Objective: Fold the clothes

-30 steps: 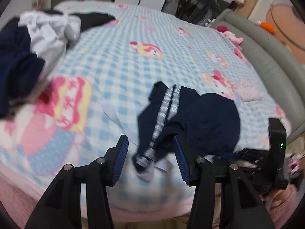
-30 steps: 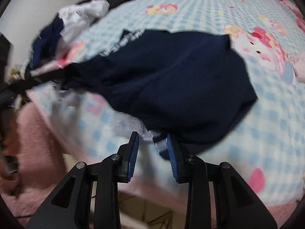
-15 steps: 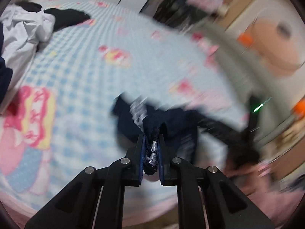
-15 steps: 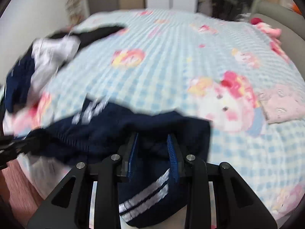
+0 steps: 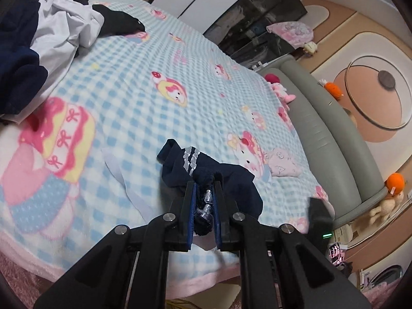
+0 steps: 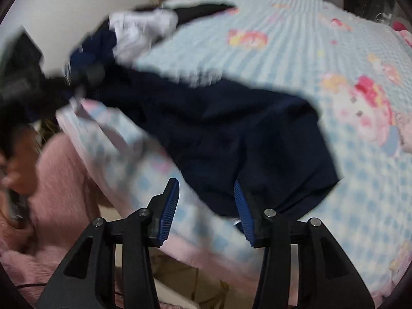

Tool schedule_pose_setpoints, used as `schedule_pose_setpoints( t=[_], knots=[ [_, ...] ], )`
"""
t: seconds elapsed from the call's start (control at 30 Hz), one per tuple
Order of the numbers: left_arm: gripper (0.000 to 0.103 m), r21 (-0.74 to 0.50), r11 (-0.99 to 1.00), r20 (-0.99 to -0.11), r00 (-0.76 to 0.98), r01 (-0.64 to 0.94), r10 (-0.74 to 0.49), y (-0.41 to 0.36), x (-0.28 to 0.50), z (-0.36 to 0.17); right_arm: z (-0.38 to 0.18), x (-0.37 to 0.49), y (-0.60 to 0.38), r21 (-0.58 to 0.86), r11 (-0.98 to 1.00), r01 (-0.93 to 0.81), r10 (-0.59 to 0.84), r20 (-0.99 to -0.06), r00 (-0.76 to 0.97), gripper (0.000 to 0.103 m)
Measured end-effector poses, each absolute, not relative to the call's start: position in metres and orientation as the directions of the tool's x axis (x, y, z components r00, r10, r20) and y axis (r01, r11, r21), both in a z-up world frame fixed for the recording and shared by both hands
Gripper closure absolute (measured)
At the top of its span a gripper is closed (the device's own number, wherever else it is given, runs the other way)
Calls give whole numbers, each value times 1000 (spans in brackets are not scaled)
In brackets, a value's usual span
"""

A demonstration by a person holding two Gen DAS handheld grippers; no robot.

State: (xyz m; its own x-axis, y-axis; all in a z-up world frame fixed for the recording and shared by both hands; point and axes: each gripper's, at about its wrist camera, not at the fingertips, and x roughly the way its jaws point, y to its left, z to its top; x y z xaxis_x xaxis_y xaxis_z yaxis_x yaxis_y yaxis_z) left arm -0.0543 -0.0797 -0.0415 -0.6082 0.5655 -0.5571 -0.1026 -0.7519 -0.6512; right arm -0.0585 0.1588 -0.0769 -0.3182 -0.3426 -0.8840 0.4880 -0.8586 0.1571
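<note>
Navy garment lies bunched near the checked blanket's front edge, pinched tightly by the left gripper, while the right gripper gapes wide, seemingly gripping nothing through the blur.

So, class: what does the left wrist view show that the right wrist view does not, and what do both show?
Left wrist only: the left gripper shut on the navy garment, its lace trim and a grey headboard.

Right wrist only: the right gripper open at the garment's near edge, and a pink sleeve.

Both: the garment, checked blanket and clothes pile.
</note>
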Motion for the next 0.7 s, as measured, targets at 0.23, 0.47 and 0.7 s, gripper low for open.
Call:
schedule_pose_setpoints(
  t=[0.23,0.47,0.7],
  knots=[
    [90,-569,-821,-635,-613,-40,470,-82,-46,-55,-106,-78,142,46,-921,388,-215,-888,-406,60],
    [90,-522,-852,-653,-626,-34,426,-83,-44,-60,-53,-83,181,-135,-973,188,-23,-753,-657,71],
    [90,-531,-847,-663,-605,-34,440,-78,-50,-72,-60,-75,170,-108,-950,294,-97,-791,-604,71]
  ],
)
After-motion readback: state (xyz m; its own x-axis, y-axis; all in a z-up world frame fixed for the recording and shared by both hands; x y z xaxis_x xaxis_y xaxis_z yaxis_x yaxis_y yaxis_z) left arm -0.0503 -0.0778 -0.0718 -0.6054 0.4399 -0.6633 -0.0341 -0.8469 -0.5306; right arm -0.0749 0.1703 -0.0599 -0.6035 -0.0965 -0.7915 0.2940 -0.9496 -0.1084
